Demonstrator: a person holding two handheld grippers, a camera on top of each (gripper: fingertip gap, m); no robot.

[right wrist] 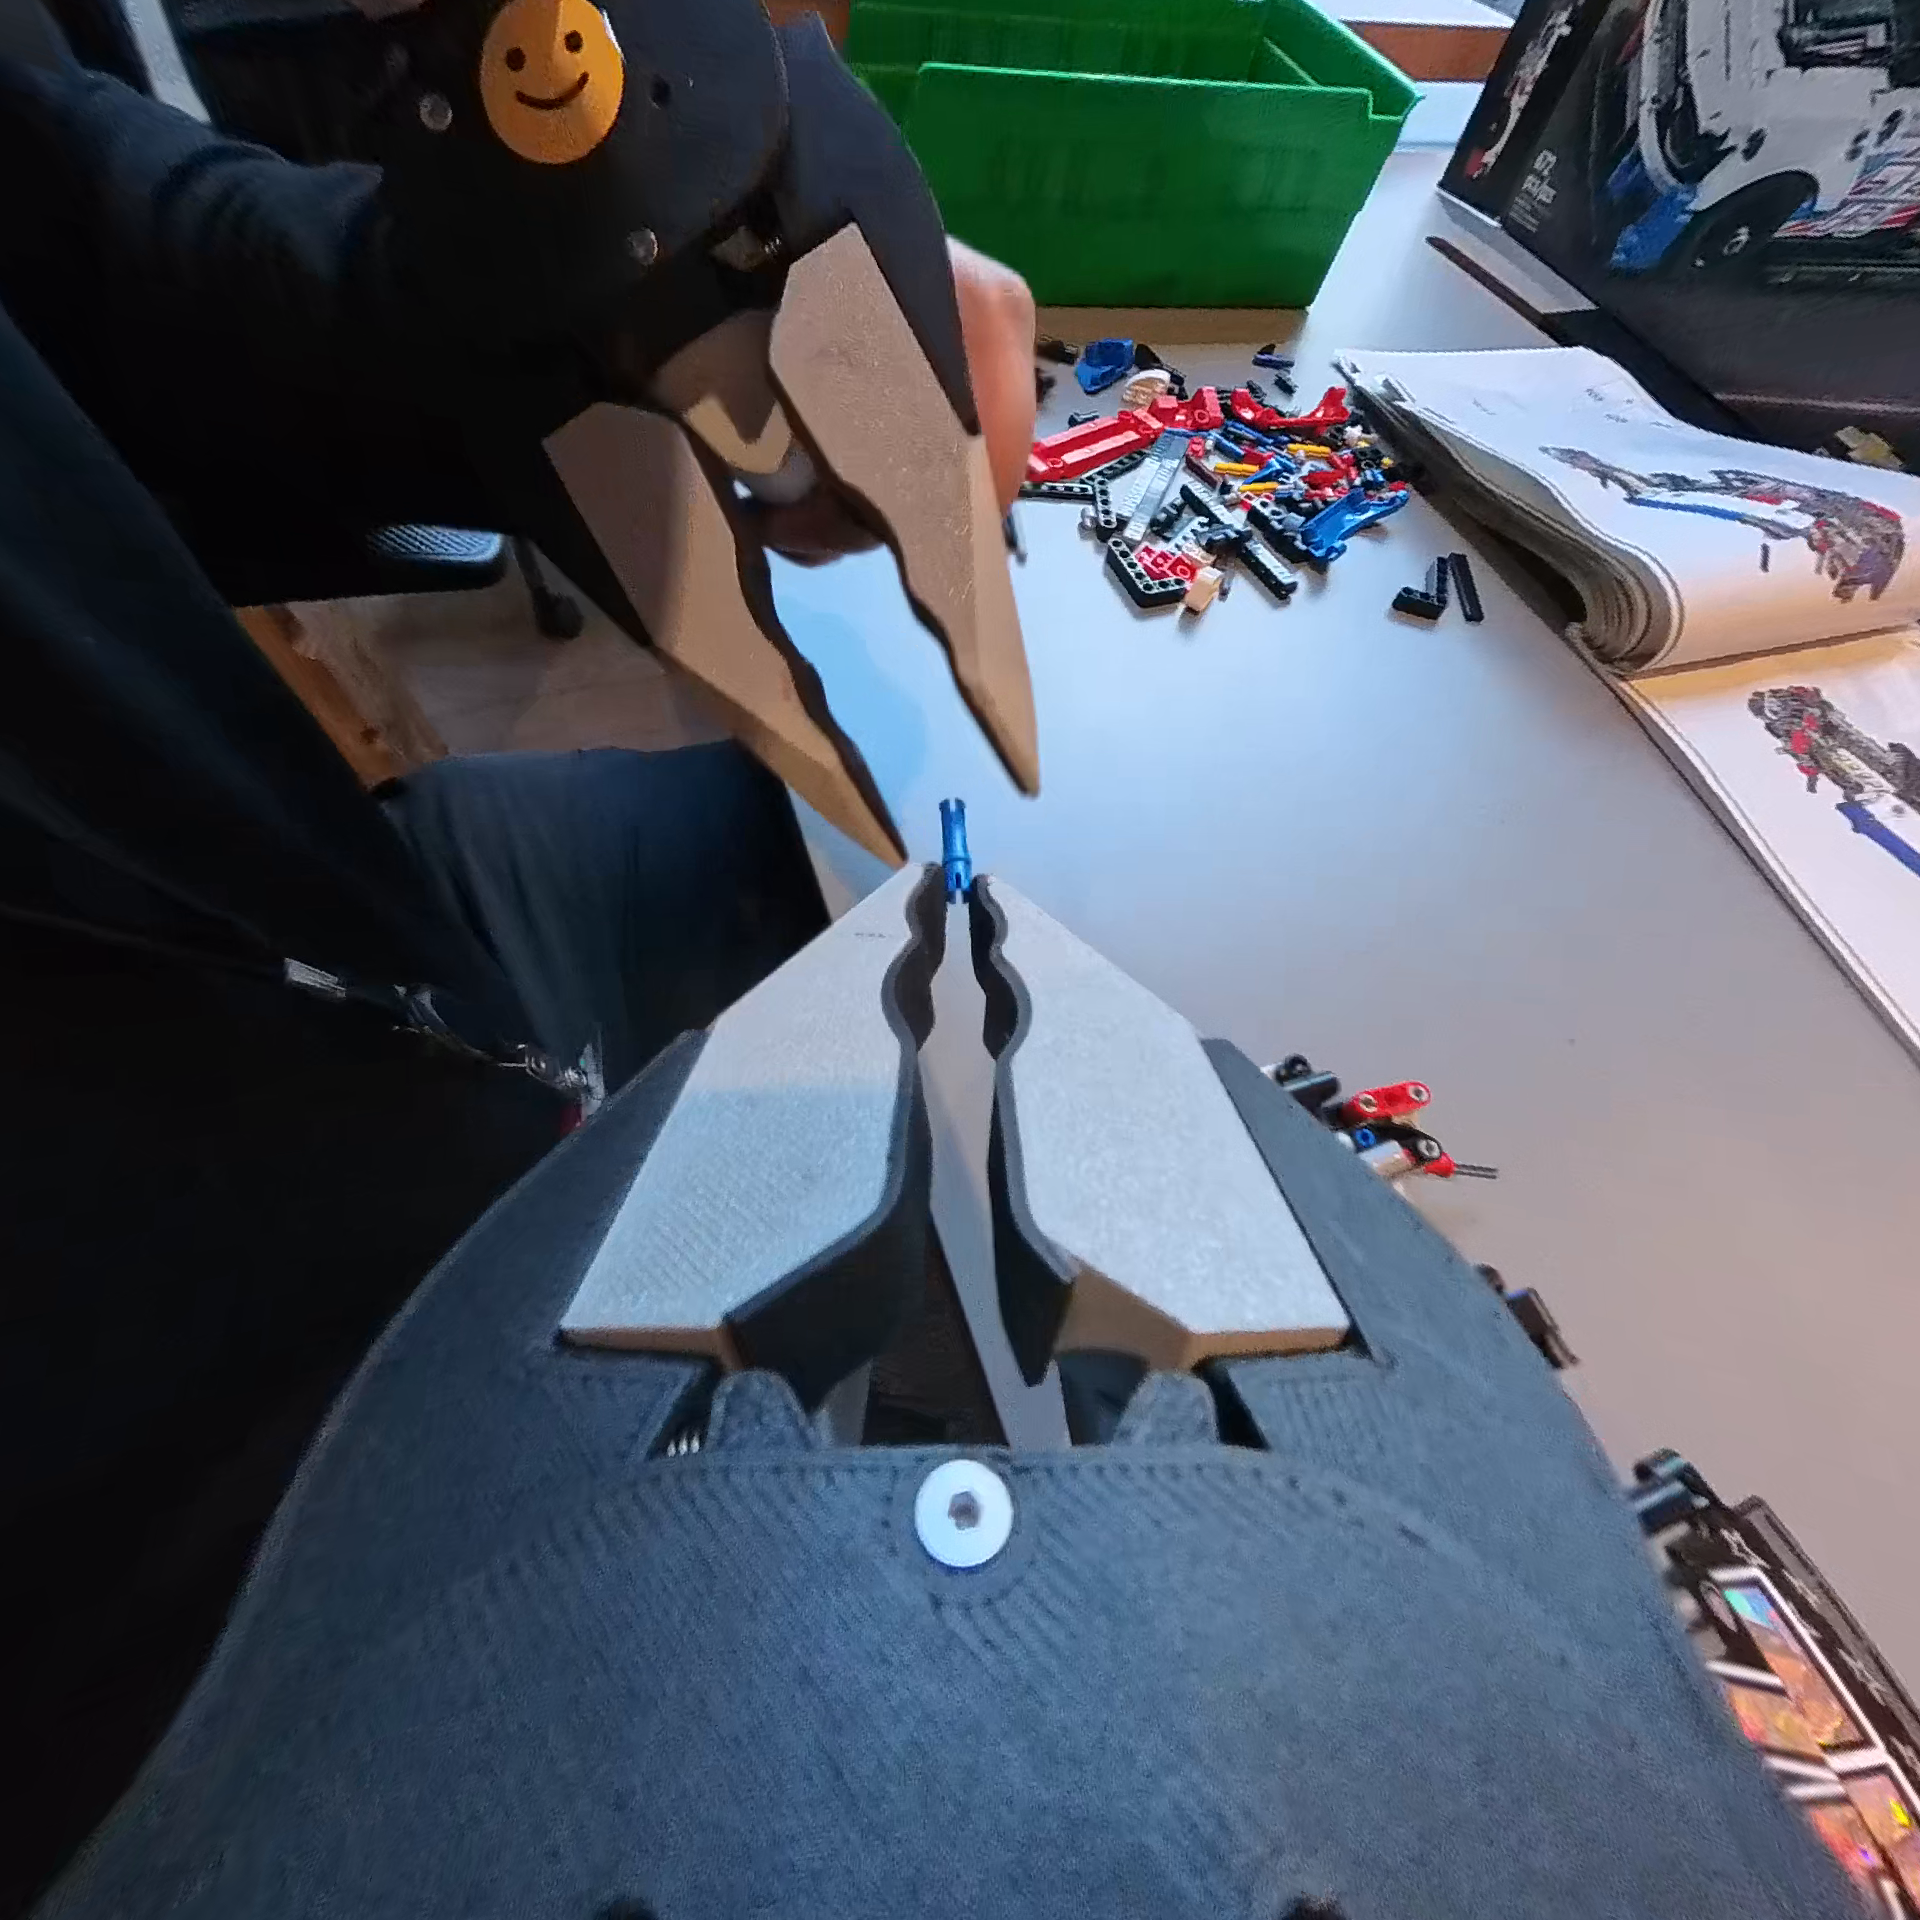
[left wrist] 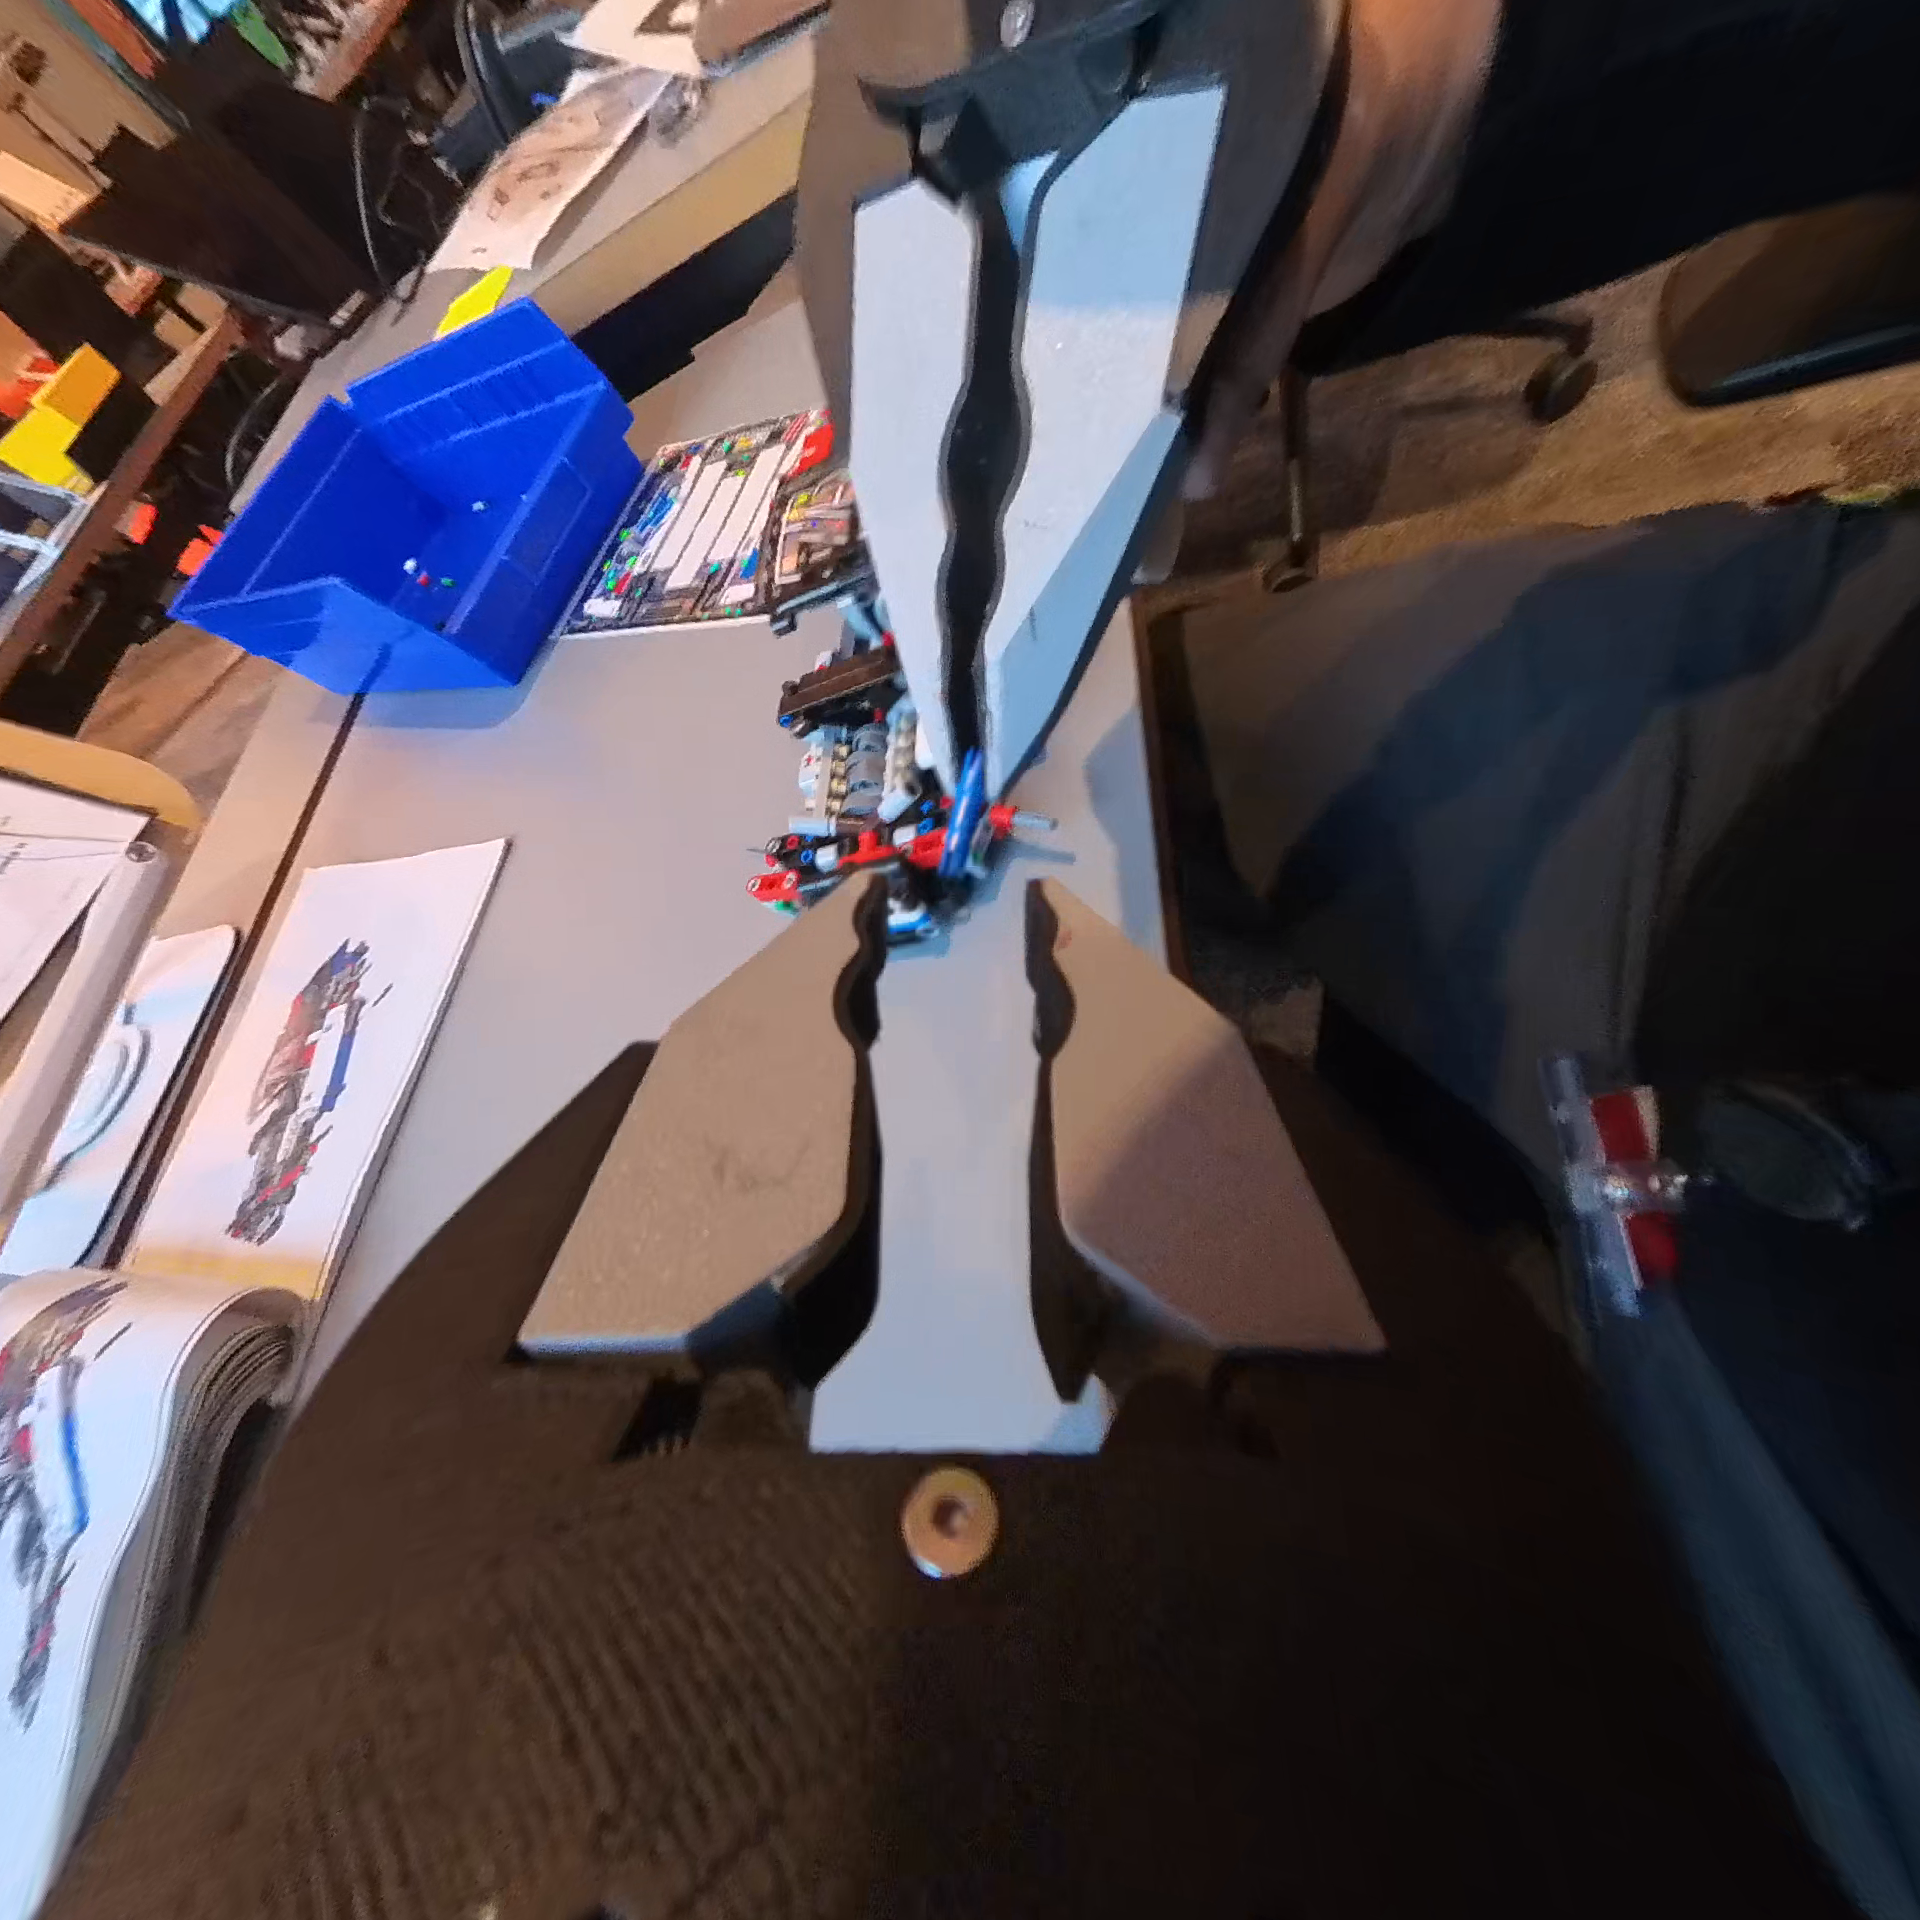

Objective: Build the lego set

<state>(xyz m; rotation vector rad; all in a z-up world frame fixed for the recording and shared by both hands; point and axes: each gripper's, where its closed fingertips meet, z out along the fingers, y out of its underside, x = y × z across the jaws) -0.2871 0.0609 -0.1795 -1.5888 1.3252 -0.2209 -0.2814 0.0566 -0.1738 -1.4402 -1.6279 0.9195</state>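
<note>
My right gripper [right wrist: 954,888] is shut on a small blue pin [right wrist: 952,836] that sticks out past its tips. In the left wrist view the right gripper [left wrist: 971,774] comes down from above, holding the blue pin [left wrist: 966,816] just over a partly built red, black and grey lego assembly [left wrist: 862,821] on the grey table. My left gripper [left wrist: 956,899] is open and empty, its tips right in front of the pin and assembly. In the right wrist view the left gripper [right wrist: 961,821] is open, with its fingertips on either side of the pin.
A pile of loose lego pieces [right wrist: 1216,478] lies in front of a green bin [right wrist: 1122,156]. An open instruction booklet [right wrist: 1662,520] and the set's box [right wrist: 1714,135] are at the right. A blue bin [left wrist: 416,520] and a sticker sheet [left wrist: 717,530] lie beyond the assembly. The grippers are tip to tip, or close to it.
</note>
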